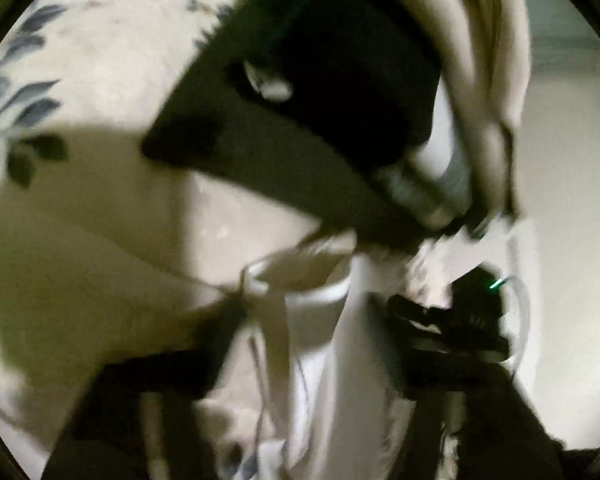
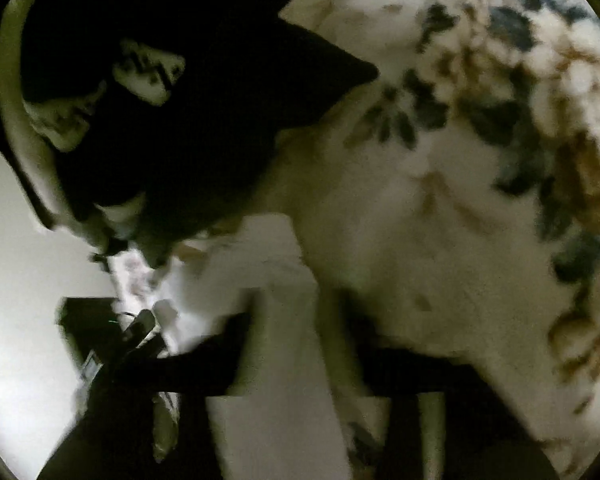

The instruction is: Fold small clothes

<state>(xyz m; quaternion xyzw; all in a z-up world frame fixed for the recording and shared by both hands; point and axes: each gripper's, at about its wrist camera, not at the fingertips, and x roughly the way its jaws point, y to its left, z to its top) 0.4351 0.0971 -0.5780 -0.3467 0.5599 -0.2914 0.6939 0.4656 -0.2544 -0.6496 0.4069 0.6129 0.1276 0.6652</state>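
Observation:
Both views are blurred by motion. A small white garment [image 1: 320, 312] with thin straps and a banded edge hangs between the fingers of my left gripper [image 1: 312, 344], which looks shut on it. The same white cloth [image 2: 276, 320] runs up between the fingers of my right gripper [image 2: 300, 344], which looks shut on it. The other gripper [image 1: 452, 332] shows as a dark shape at the right of the left wrist view, and at the lower left of the right wrist view [image 2: 112, 344]. The garment is lifted above the bed.
A cream bedspread with blue and brown flowers [image 2: 500, 120] lies below. A person in dark clothes [image 1: 300, 100] leans over it, also seen in the right wrist view [image 2: 180, 100]. A pale wall [image 1: 572, 200] is at the right.

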